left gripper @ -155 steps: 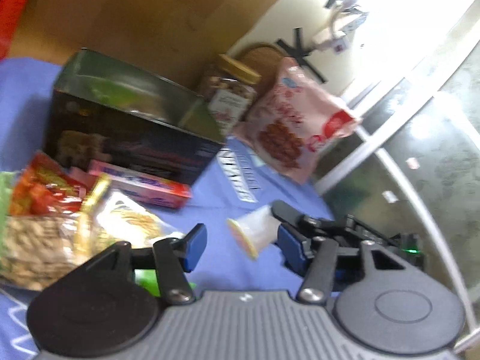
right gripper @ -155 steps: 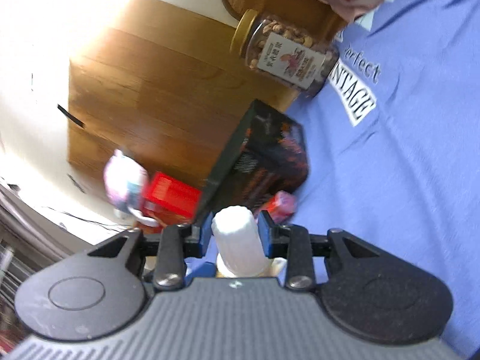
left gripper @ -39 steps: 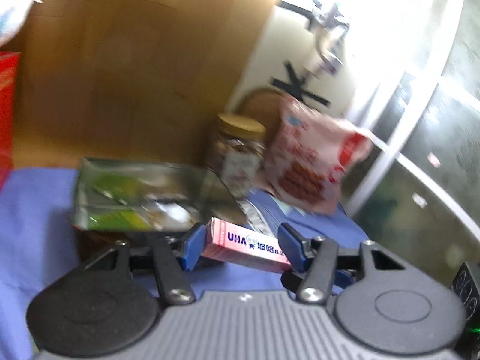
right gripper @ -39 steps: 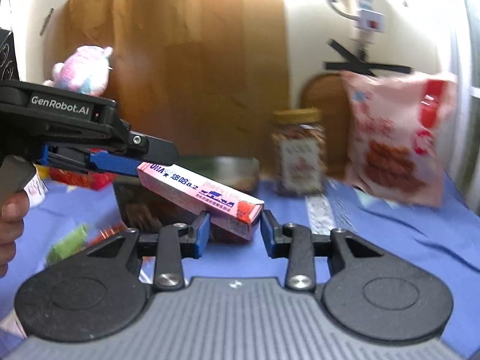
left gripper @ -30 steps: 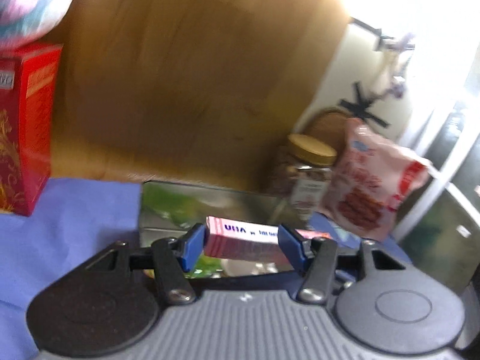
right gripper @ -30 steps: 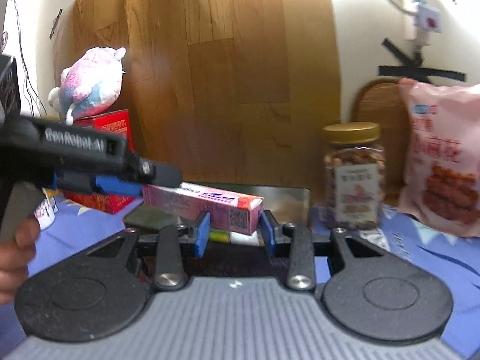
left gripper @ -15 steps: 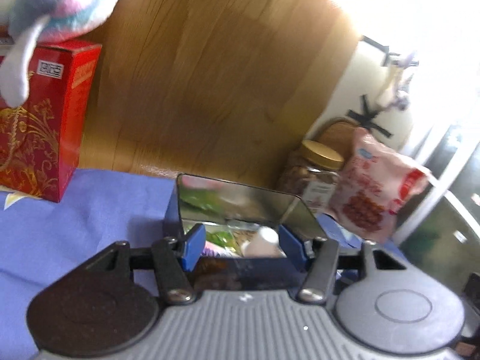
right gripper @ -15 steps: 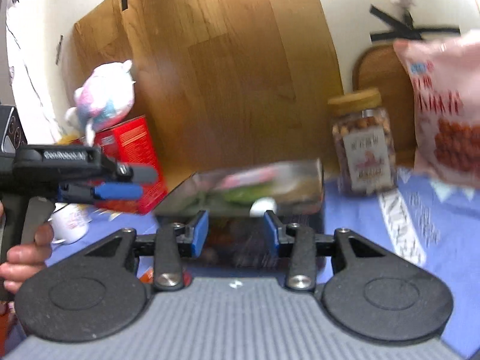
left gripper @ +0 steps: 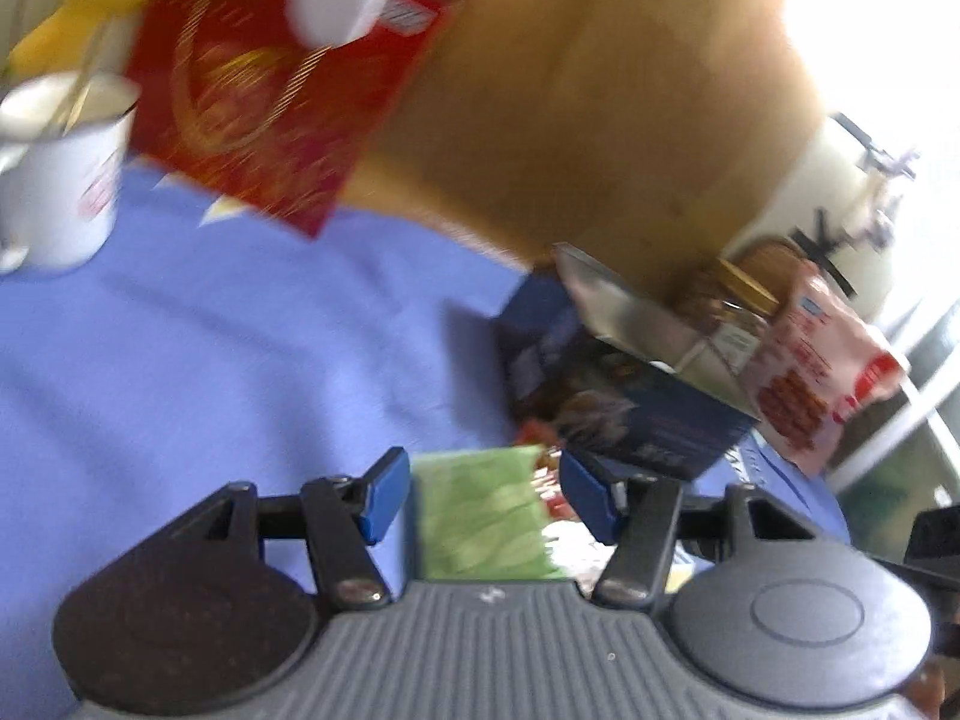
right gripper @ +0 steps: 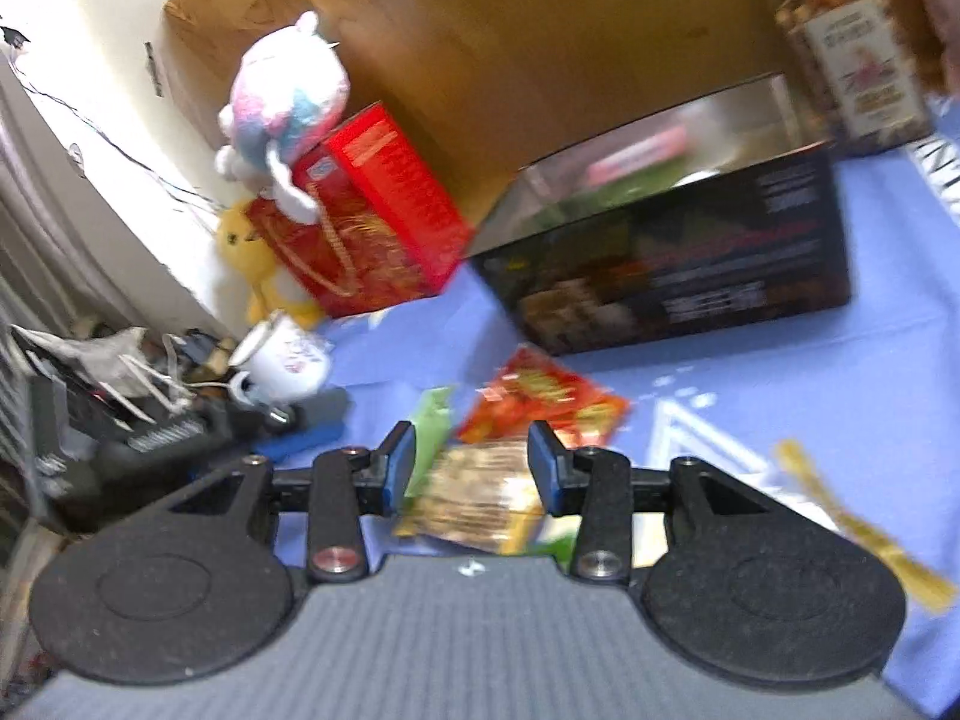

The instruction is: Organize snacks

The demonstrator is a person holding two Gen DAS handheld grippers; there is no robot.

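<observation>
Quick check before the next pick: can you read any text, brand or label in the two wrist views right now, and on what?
Nothing reads clearly; both views are motion-blurred.
Nut jar: label print blurred.
Dark box: white lines of print on its side, unreadable.
Red box: gold pattern and a small sticker, unreadable.
White mug: coloured print, unreadable.
Pink bag: red print, unreadable.
Red snack packet: yellow lettering, unreadable.

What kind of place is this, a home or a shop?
Most likely a home, perhaps a living room or bedroom corner. A blue printed tablecloth covers the table, a plush toy sits on a red gift box, and a white enamel mug stands beside loose snack packets.
</observation>
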